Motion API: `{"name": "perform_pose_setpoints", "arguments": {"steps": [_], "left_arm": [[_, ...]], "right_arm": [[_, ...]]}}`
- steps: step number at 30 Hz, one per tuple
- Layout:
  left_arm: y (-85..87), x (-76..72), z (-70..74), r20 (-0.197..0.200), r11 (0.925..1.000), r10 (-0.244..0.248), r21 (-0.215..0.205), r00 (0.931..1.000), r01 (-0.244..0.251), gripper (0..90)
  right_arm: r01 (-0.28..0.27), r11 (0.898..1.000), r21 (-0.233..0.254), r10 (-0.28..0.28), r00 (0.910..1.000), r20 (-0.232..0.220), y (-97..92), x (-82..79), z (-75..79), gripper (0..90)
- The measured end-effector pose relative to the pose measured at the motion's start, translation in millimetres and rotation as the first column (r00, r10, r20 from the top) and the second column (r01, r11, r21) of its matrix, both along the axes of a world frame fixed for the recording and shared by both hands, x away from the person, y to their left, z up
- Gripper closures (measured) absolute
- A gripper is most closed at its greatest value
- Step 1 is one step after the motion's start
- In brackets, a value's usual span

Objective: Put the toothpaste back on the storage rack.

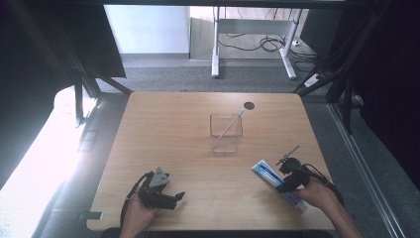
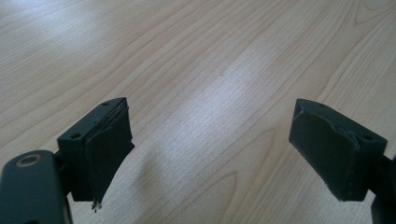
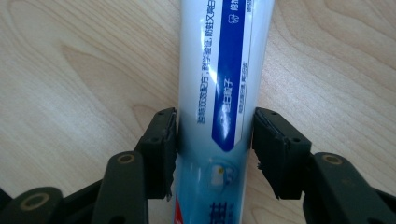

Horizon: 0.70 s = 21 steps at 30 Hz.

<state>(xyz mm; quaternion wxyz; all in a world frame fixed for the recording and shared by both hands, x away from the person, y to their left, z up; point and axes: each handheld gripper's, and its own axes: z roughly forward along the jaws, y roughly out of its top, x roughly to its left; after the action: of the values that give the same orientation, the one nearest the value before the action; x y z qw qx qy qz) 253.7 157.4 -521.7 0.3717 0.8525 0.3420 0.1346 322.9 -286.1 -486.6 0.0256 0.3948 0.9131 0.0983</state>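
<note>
Toothpaste tube (image 3: 219,56) flat on the wooden table (image 1: 173,129), near the front edge at the person's right side, lying at a slant with one end toward the middle of the table. Well apart from the clear container (image 1: 226,130) farther back, where a toothbrush (image 1: 230,125) leans.

Probably light and soft – a plastic tube that yields under pressure, so no need for a hard squeeze. Glossy skin, likely a little slippery against the black pads. Not fragile, but too much force near the cap could push paste out. Best to take hold across the width, at about the middle of the body, where the tube is still round and full; not at the flat crimped end, which would bend. Once lifted by the middle, should hang almost level.

White body with a dark blue band along the length, small printed characters in rows, a paler blue picture farther toward the camera in the right gripper view, a bit of red at the bottom edge.

Right gripper (image 3: 215,126) placed astride the tube – jaws partly apart, one pad at each side, very close to the skin, no dent visible, so judged as not yet clamped. Left gripper (image 2: 210,135) with jaws wide apart over bare wood, nothing between them, near the front left of the table.
</note>
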Motion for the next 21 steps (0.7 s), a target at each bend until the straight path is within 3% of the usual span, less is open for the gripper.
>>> {"name": "perform_pose_setpoints", "arguments": {"steps": [10, 15, 21], "left_arm": [[-1.1, 0.0, -0.5, -0.002, 1.0, -0.006, 0.005, 1.0, 0.006, 13.3], [-0.8, 0.1, -0.6, -0.003, 1.0, -0.005, 0.004, 1.0, 0.005, 13.4], [-0.4, 0.0, -0.3, -0.001, 1.0, -0.003, 0.005, 1.0, 0.003, 13.4]], "right_arm": [[0.0, 0.999, -0.048, -0.004, 0.9975, -0.07, 9.1, 12.2, -9.4, 50.3], [0.015, 0.999, -0.045, -0.019, 0.9973, -0.071, 9.5, 11.8, -3.9, 66.6], [0.01, 0.999, -0.051, -0.013, 0.9976, -0.068, 9.0, 10.7, 0.3, 72.4]]}}
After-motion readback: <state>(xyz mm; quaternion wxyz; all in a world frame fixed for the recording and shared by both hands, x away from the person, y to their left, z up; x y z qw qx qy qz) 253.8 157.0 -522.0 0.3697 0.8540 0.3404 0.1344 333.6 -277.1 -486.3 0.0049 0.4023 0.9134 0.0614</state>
